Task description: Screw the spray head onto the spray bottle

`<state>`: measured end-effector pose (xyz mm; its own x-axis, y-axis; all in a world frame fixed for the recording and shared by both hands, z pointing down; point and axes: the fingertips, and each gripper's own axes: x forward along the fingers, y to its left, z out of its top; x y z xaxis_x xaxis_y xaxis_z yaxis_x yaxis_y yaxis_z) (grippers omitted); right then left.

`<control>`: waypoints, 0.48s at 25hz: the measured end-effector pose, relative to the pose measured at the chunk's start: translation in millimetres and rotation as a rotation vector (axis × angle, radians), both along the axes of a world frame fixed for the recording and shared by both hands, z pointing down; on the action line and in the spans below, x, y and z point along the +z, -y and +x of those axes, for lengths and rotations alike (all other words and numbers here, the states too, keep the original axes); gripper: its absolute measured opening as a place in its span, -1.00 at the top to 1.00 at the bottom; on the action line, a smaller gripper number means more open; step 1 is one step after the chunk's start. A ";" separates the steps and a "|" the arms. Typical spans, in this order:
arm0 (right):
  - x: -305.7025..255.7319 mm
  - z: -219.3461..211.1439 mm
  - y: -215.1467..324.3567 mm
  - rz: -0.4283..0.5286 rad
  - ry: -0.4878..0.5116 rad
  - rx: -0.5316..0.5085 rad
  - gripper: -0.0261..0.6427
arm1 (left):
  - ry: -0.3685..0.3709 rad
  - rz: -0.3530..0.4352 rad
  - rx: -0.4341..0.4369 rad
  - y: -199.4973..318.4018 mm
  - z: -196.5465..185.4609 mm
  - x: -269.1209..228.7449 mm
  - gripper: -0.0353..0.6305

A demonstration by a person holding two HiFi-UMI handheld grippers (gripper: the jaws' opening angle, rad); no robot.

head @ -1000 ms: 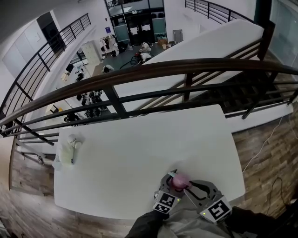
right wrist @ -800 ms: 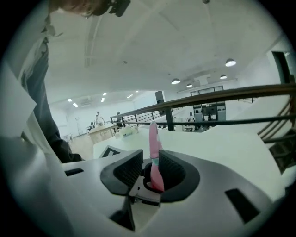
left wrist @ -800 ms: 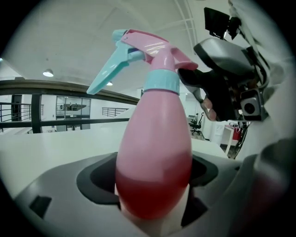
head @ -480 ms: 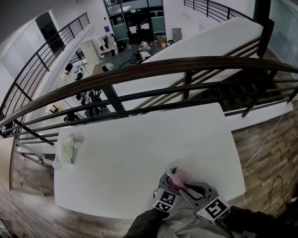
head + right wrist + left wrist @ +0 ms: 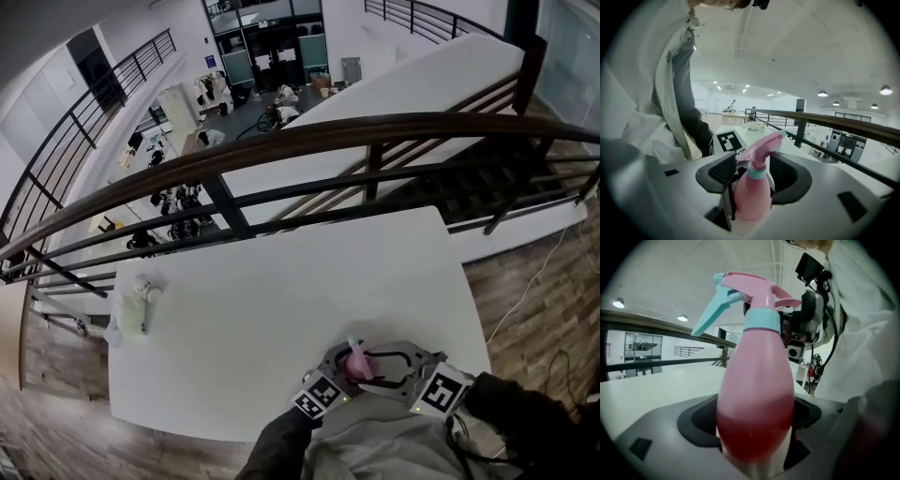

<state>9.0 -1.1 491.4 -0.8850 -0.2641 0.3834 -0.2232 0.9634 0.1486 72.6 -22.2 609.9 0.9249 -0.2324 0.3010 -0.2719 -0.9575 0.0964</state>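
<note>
Upright pink spray bottle point(image 5: 755, 399), part-filled red, at near edge of worktop point(image 5: 281, 309), pink spray head point(image 5: 759, 294) with teal collar on its neck

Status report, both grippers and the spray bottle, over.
Left gripper clamped on the spray bottle. Right gripper jaws just opened, spray head between them, pads off. Head sits on the bottle. Nothing in the way.
</note>
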 end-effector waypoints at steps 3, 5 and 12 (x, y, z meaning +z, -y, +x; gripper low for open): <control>0.2 -5.1 7.8 0.110 -0.041 -0.013 0.30 | -0.022 -0.030 0.029 -2.5 -1.6 -2.6 -0.41; 3.2 -1.6 11.9 0.133 -0.026 0.073 0.49 | -0.025 -0.029 -0.026 1.9 -1.0 -3.5 -0.41; 5.5 14.3 15.3 0.065 0.104 0.457 0.61 | 0.021 0.017 -0.273 18.4 -1.8 -1.9 -0.40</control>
